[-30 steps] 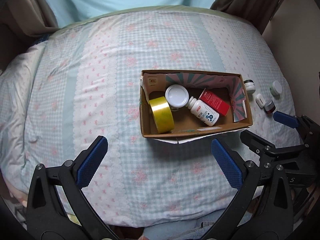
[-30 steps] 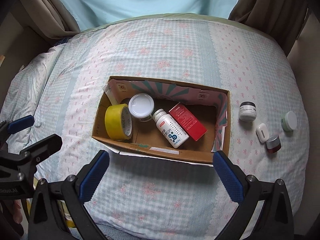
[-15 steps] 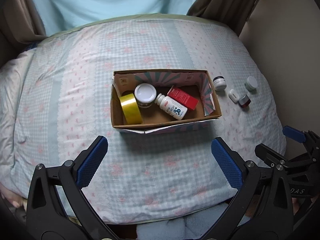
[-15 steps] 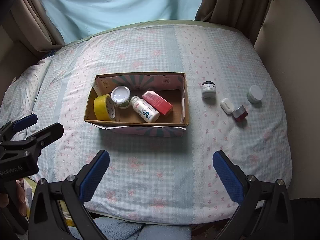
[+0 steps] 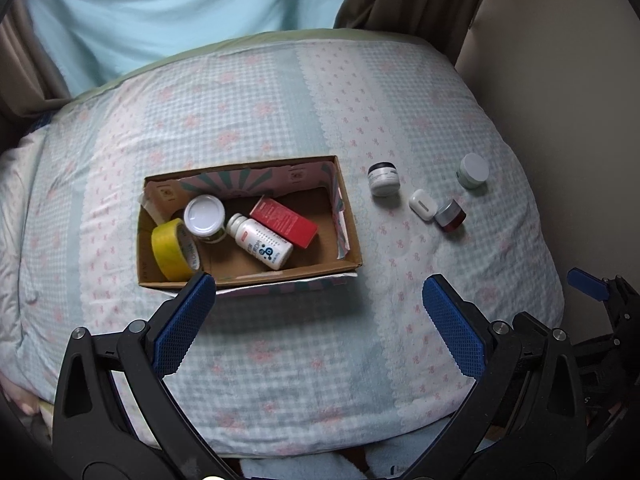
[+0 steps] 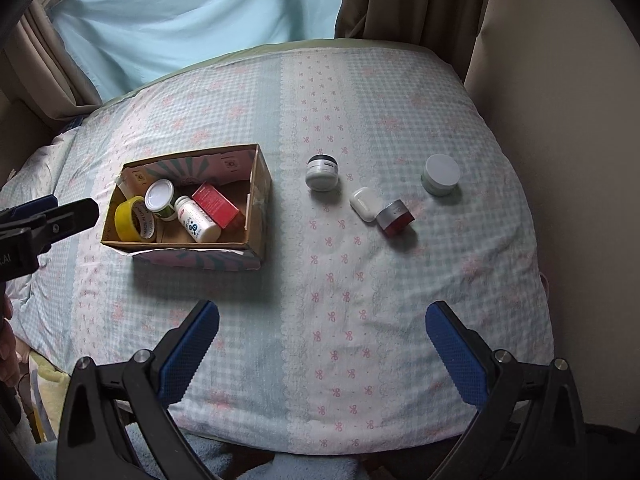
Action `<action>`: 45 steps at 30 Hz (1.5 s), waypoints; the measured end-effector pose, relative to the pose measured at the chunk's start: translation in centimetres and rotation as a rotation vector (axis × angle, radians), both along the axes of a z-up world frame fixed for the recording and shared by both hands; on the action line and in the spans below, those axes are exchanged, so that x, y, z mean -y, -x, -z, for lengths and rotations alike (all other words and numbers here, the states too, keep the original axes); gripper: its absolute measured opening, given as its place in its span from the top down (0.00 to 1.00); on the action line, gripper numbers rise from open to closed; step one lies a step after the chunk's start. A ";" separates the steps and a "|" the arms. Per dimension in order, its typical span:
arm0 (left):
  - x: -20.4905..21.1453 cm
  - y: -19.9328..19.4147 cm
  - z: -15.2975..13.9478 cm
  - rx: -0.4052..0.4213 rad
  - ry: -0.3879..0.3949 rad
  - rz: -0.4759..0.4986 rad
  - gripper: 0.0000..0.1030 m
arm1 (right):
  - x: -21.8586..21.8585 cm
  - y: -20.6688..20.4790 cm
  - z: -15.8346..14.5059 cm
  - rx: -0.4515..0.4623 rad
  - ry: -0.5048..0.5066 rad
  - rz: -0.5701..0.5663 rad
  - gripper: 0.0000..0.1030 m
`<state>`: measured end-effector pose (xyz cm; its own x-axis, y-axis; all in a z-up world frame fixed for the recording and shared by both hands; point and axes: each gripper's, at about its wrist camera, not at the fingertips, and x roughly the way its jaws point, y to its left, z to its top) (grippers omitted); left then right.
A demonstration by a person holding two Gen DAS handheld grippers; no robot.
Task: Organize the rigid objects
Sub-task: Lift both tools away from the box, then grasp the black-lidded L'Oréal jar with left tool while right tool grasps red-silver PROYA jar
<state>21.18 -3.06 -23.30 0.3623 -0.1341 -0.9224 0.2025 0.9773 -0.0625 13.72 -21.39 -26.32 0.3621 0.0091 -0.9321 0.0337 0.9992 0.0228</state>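
Observation:
A cardboard box (image 5: 348, 236) (image 6: 258, 196) lies on the bed. It holds a yellow tape roll (image 5: 172, 250), a white-lidded jar (image 5: 205, 216), a white pill bottle (image 5: 262, 242) and a red carton (image 5: 284, 222). To its right on the bedspread lie a silver-banded jar (image 6: 322, 172), a small white case (image 6: 365, 204), a red-and-silver jar (image 6: 396, 218) and a pale green jar (image 6: 440, 174). My left gripper (image 5: 316, 324) is open and empty, near the box's front. My right gripper (image 6: 322, 346) is open and empty, in front of the loose jars.
The bed has a blue-checked cover with pink bows (image 6: 328, 280). A pale blue curtain (image 6: 200, 12) and brown drapes (image 6: 408, 0) hang behind it. A beige wall (image 6: 560, 80) runs along the right. The bed's front edge is just below both grippers.
Both views have shifted right and pulled back, so the box sits further left and the loose jars are more central. Both grippers stay open. Nothing on the bed has moved.

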 end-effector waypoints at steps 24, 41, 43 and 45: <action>17.9 -18.0 18.2 -0.268 -0.080 -0.136 0.07 | 13.4 -11.6 14.0 0.012 0.040 -0.330 0.03; 16.8 -21.9 28.1 -0.359 -0.113 -0.131 0.18 | 11.2 -14.8 22.5 0.008 -0.014 -0.409 0.25; 16.9 -22.2 28.4 -0.365 -0.112 -0.124 0.24 | 11.2 -15.2 22.9 -0.009 -0.036 -0.400 0.31; 17.0 -22.4 28.9 -0.380 -0.102 -0.114 0.42 | 11.2 -15.4 23.3 -0.023 -0.045 -0.394 0.38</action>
